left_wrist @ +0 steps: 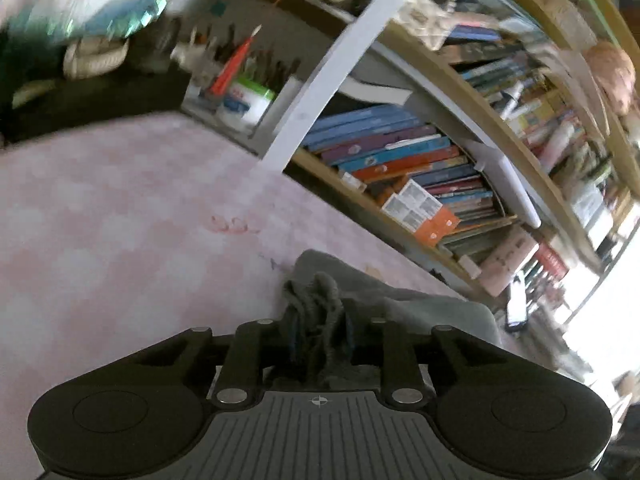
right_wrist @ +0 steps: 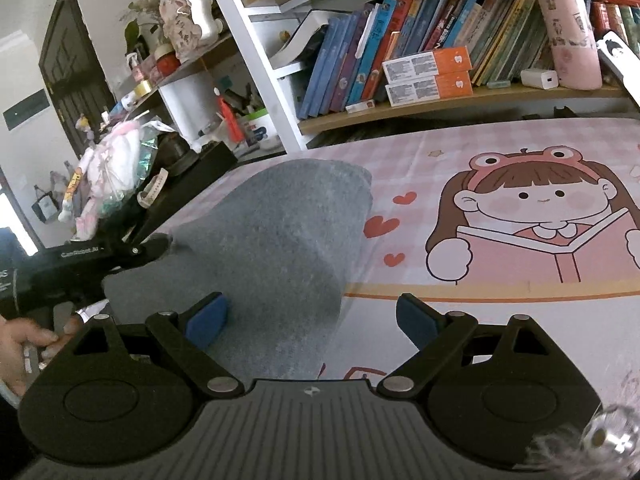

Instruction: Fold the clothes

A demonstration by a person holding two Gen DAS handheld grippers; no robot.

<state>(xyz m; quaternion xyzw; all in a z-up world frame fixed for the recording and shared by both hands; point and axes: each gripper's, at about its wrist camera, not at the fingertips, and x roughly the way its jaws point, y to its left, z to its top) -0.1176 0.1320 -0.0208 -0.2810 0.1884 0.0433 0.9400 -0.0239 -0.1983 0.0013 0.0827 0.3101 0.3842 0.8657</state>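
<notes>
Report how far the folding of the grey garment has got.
Done: little that shows; the grey garment lies loosely draped on the pink cartoon sheet, not a neat stack. In hand: the left gripper is shut on a bunched edge. The right gripper is open over the near edge. Left: the folds themselves.

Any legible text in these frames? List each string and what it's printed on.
"CamRobot.AI", approximately: small white print on the black body of the left tongs.
Book spines, orange-and-white boxes and pink cylinder on the shelf: printed, too small to read.
White tub: blue lettering, blurred.
Left wrist view: motion-blurred, nothing readable.
</notes>
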